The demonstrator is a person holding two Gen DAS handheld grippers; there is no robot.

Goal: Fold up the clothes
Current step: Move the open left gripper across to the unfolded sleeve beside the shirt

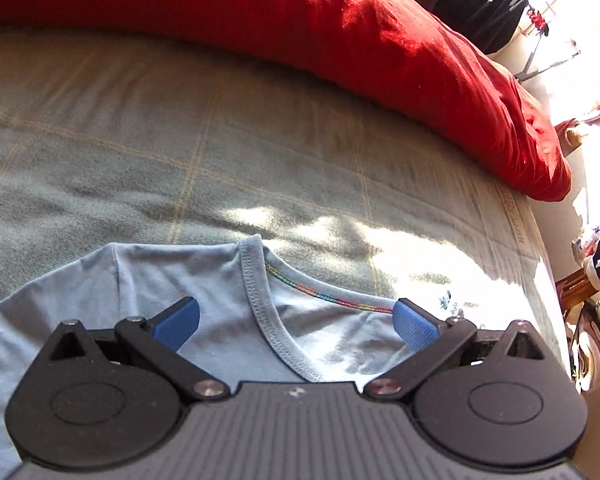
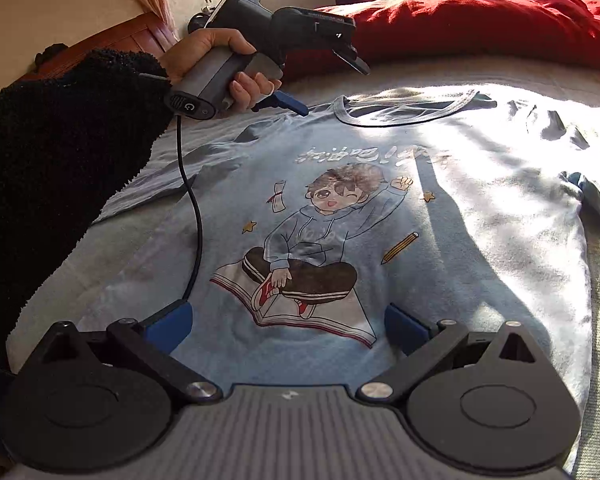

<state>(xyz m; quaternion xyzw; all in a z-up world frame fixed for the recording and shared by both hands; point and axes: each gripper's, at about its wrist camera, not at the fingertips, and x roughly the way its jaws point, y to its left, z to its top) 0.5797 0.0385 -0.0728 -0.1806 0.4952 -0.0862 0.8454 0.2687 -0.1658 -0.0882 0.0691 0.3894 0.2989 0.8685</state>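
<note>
A light blue T-shirt (image 2: 440, 216) with a cartoon boy print lies flat and face up on the bed. Its ribbed collar (image 1: 256, 296) shows in the left wrist view, with the shoulder (image 1: 100, 280) spread to the left. My left gripper (image 1: 296, 322) hovers open just over the collar, with one finger on either side of it. The right wrist view shows that same left gripper (image 2: 334, 88), held by a hand, above the shirt's left shoulder near the neckline. My right gripper (image 2: 286, 328) stands open over the shirt's lower part, with nothing between its fingers.
A grey checked bedspread (image 1: 180, 140) covers the bed. A red pillow (image 1: 340, 32) lies along the far side. The bed's right edge (image 1: 540, 248) drops to clutter on the floor. A person's black fleece sleeve (image 2: 60, 152) and a cable (image 2: 192, 200) cross the shirt's left side.
</note>
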